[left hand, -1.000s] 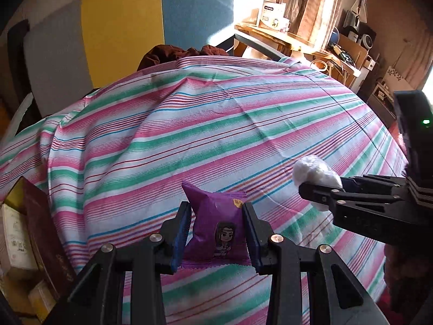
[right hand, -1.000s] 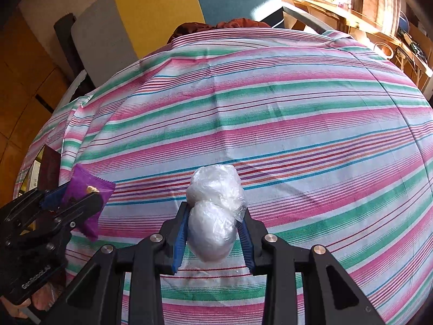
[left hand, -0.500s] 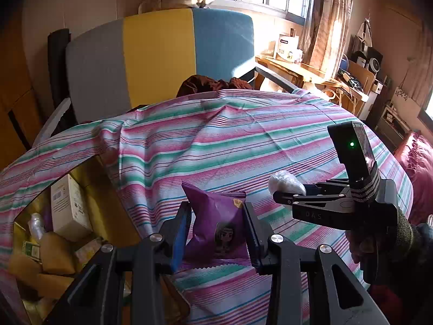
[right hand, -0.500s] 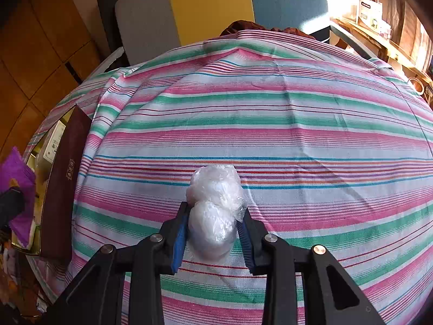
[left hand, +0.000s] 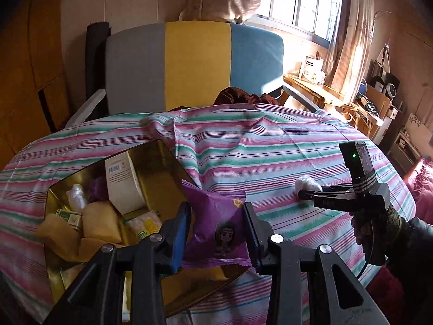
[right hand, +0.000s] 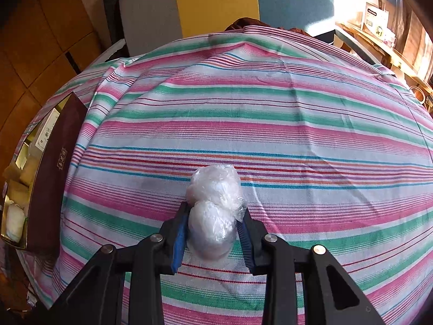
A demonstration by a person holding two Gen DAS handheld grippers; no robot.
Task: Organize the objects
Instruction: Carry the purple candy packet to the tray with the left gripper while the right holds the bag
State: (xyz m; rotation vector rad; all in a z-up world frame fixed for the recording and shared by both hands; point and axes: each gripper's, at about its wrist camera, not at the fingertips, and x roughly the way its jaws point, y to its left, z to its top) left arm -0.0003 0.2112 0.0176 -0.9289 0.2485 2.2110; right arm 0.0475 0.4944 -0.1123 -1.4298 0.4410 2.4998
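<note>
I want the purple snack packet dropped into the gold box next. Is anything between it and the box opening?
Nothing visible blocks it. The purple packet, clamped in the left claw, hangs by the open gold box; the box already holds several items.

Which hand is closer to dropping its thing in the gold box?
Left. The left gripper holds the purple snack packet over the gold box; the right gripper holds its plastic-wrapped bundle over the tablecloth.
</note>
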